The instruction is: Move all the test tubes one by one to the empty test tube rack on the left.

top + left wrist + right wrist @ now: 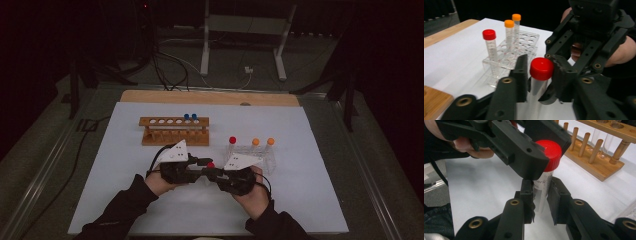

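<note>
1. We work over the white mat (300, 210), near the middle of its near edge. A wooden rack (174, 131) stands toward the far left, and a clear rack (252, 155) sits at the right with one red-capped and two orange-capped tubes.
2. Our left gripper (202, 167) and right gripper (212, 174) meet tip to tip, both on the red-capped tube (541, 75), which is upright and, as far as we can tell, clear of the mat.
3. The right gripper pinches the tube's clear body low down, just under its label. The left gripper's jaws are drawn in around the cap (550, 155), though contact on both sides is hard to confirm in the blur.
4. Risks: a twist with the lower pinch loose could spin the tube, not the cap. A skewed pull could tip it or spill any contents. The two grippers are crowded and could knock each other.
</note>
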`<state>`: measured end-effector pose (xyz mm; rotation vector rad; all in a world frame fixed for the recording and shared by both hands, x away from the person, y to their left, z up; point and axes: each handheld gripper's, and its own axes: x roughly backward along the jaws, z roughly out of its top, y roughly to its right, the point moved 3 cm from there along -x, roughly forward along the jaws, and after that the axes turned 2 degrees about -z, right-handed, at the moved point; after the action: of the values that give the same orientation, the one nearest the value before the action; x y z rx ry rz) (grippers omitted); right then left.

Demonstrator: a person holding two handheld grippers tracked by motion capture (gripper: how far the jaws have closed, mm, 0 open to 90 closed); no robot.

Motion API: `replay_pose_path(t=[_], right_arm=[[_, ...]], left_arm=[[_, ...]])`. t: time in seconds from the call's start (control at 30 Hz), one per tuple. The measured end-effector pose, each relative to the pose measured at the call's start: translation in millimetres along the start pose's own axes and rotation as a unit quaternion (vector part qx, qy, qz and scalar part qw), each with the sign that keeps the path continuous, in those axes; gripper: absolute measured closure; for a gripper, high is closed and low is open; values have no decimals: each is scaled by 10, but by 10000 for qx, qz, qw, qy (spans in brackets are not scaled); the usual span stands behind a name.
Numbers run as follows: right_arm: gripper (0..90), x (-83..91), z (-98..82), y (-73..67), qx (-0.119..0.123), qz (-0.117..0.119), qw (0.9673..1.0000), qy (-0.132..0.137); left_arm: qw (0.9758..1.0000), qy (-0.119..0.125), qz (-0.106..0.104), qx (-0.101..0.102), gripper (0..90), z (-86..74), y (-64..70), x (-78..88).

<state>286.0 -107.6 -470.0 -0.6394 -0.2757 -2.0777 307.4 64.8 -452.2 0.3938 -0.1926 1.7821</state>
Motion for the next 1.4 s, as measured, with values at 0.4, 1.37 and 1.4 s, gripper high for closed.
replay_pose_path(t=[0.4,1.37,1.4], right_arm=[[640,52,25,12,-95,-151,9995,251],[83,470,128,314,-396,-791,9922,875],[80,481,127,317,-427,-743,9922,907]], left_arm=[[9998,143,152,-28,715,66,-47,83],[9808,625,1848,55,715,481,-824,898],[9798,627,1900,62,714,482,-857,904]])
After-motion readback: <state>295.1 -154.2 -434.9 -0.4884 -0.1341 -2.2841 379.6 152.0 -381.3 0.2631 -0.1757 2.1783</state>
